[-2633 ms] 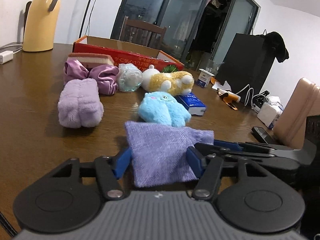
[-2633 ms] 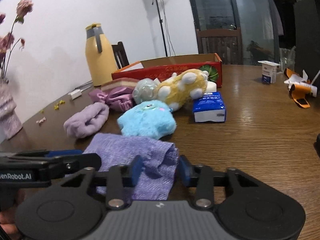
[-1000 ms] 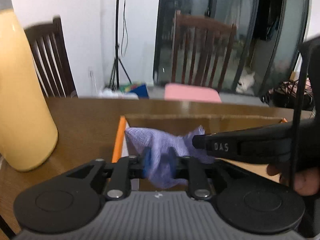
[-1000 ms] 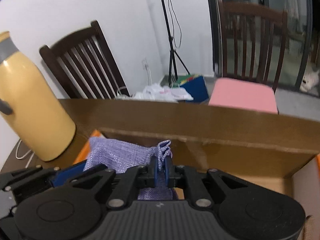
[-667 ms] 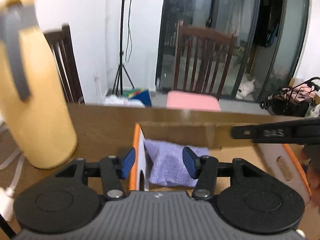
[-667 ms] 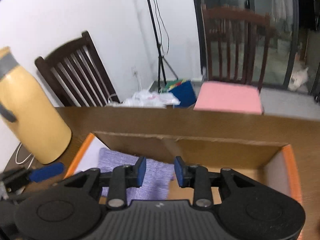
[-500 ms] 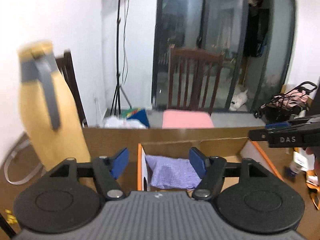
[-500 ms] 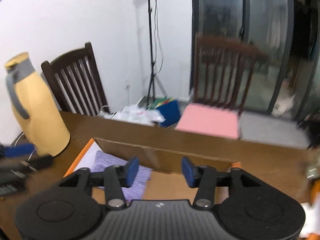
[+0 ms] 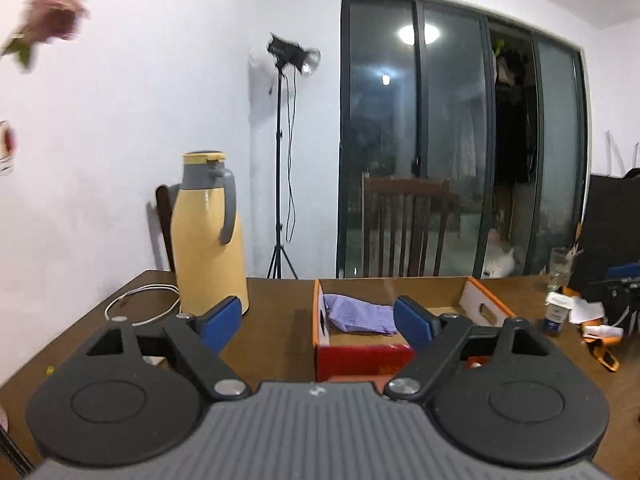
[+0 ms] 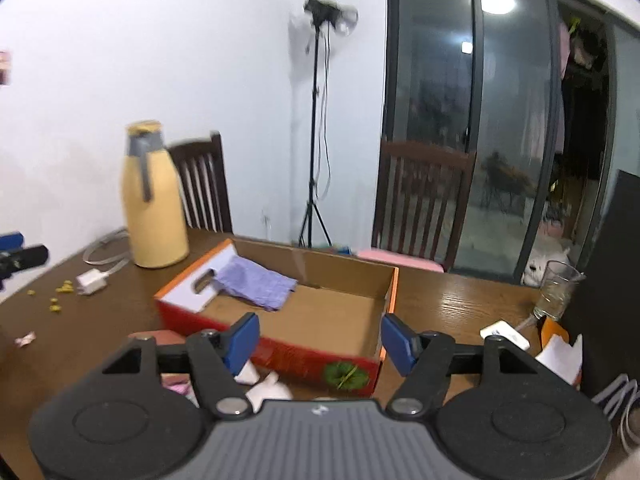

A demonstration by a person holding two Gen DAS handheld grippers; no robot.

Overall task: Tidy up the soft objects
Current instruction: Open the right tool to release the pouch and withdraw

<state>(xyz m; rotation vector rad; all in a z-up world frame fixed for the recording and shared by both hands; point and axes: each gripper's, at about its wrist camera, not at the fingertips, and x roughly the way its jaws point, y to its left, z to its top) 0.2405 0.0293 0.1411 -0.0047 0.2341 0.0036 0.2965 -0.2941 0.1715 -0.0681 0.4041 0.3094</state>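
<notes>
Purple cloth [image 9: 358, 314] lies inside the cardboard box [image 9: 362, 354] on the tabletop [image 9: 272, 320], against the box's left end as my left camera shows it, so I judge that one soft thing is put away. My left gripper [image 9: 318, 322] holds nothing; its jaws are wide and opening further, with only air between them. A yellow jug [image 9: 208, 232] stands left of the box.

From my right camera, the same cloth [image 10: 256, 282] sits in the far left corner of the box [image 10: 280, 354], and most of the box floor is bare. My right gripper [image 10: 316, 340] is empty too, its jaws spreading apart. Below its left jaw, pink and white soft things [image 10: 260, 386] show in part on the tabletop [image 10: 452, 304] in front of the box, so I reckon more remains to be packed.
</notes>
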